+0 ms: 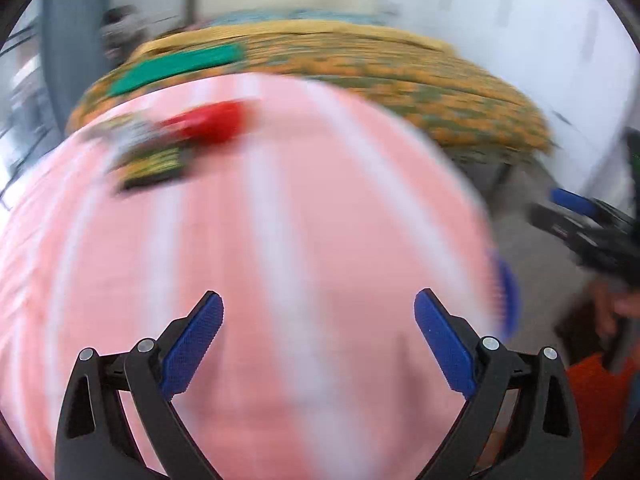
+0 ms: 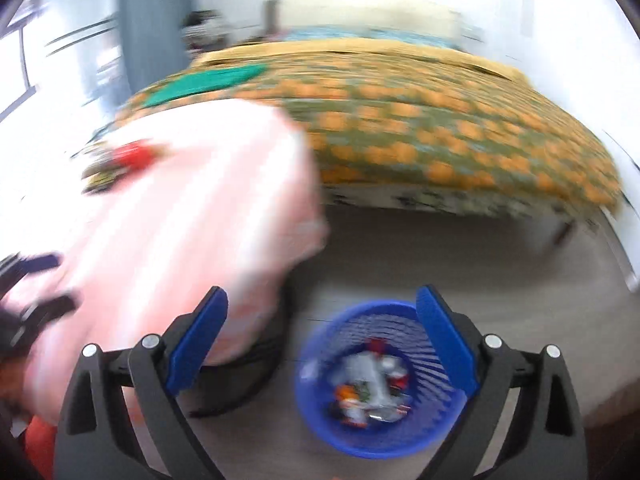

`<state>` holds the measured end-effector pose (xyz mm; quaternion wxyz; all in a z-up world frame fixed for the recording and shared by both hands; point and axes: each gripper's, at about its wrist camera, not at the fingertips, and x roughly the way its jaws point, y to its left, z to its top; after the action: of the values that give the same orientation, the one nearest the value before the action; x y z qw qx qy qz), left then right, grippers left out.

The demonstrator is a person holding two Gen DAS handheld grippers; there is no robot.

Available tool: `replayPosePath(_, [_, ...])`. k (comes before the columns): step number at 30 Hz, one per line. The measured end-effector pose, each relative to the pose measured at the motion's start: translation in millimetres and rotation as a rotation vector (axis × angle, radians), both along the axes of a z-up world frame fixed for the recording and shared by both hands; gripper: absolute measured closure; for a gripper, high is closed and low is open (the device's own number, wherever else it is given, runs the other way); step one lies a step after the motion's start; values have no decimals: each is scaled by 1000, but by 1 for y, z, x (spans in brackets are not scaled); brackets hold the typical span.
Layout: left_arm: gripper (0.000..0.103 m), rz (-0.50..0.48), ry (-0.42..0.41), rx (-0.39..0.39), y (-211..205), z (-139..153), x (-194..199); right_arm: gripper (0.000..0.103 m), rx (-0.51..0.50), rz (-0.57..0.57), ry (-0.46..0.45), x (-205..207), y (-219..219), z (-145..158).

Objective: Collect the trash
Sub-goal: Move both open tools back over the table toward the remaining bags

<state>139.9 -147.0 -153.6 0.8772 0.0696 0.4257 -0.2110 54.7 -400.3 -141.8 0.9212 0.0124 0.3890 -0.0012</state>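
- Broadly, a bed with an orange-and-green patterned cover (image 2: 440, 132) fills the back of both views, with a green cloth (image 2: 200, 82) lying on its near-left part.
- In front of the bed stands a surface under a pink cloth with white stripes (image 1: 260, 240); motion blur softens everything on it.
- On the far-left part of that pink cloth lies the remaining trash: a red wrapper (image 1: 208, 122) touching a dark green-and-yellow packet (image 1: 154, 166).
- On the grey floor, right of the pink cloth and nearer than the bed, sits a blue mesh wastebasket (image 2: 376, 372) holding a heap of crumpled wrappers (image 2: 372, 388).
- The left gripper (image 1: 319, 340) hangs over the pink cloth, tilted downward, jaws spread wide with nothing between them.
- The right gripper (image 2: 322, 340) is angled down above the wastebasket, jaws likewise wide apart and empty; its right finger crosses the basket's rim.
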Motion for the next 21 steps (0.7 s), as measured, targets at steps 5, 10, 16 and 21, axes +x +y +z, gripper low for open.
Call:
replayPosePath(5, [8, 188, 3, 103, 84, -11, 42, 9, 13, 132, 38, 38, 93, -6])
replayPosePath(10, [6, 259, 39, 87, 119, -13, 59, 9, -11, 124, 87, 94, 147, -22])
replayPosePath(16, [5, 263, 45, 75, 123, -16, 60, 9, -36, 96, 117, 115, 147, -37])
replayPosePath(21, [5, 265, 44, 78, 123, -18, 60, 8, -21, 94, 124, 116, 145, -38])
